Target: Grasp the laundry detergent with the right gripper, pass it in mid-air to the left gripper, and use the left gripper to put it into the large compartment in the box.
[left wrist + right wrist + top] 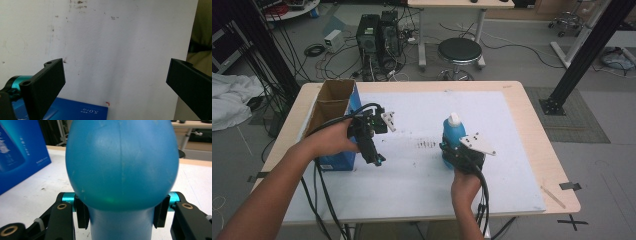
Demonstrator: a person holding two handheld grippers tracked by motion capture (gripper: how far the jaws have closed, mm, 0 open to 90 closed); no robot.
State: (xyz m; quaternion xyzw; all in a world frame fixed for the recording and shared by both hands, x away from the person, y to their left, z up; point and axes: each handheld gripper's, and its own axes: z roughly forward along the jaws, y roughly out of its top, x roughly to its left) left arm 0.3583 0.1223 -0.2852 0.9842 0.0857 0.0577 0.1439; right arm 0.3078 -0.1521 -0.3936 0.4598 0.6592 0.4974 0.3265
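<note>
A blue bottle [453,134] with a white cap stands upright on the white mat [412,180]. My right gripper [452,152] is shut on the bottle's narrow lower part. In the right gripper view the bottle [120,165] bulges above the pads [82,213], which press on both its sides. My left gripper [376,159] hangs over the mat beside the blue box [339,161], pointing down. Its jaws stand wide apart in the left gripper view, and the left gripper [115,82] has nothing in it. A corner of the blue box [75,111] lies below it.
The blue box has an open cardboard top [332,100] and stands at the table's left edge. Its printed side [17,152] is to the left of the bottle. Computer towers [377,35], a stool [459,50] and cables lie on the floor beyond the table.
</note>
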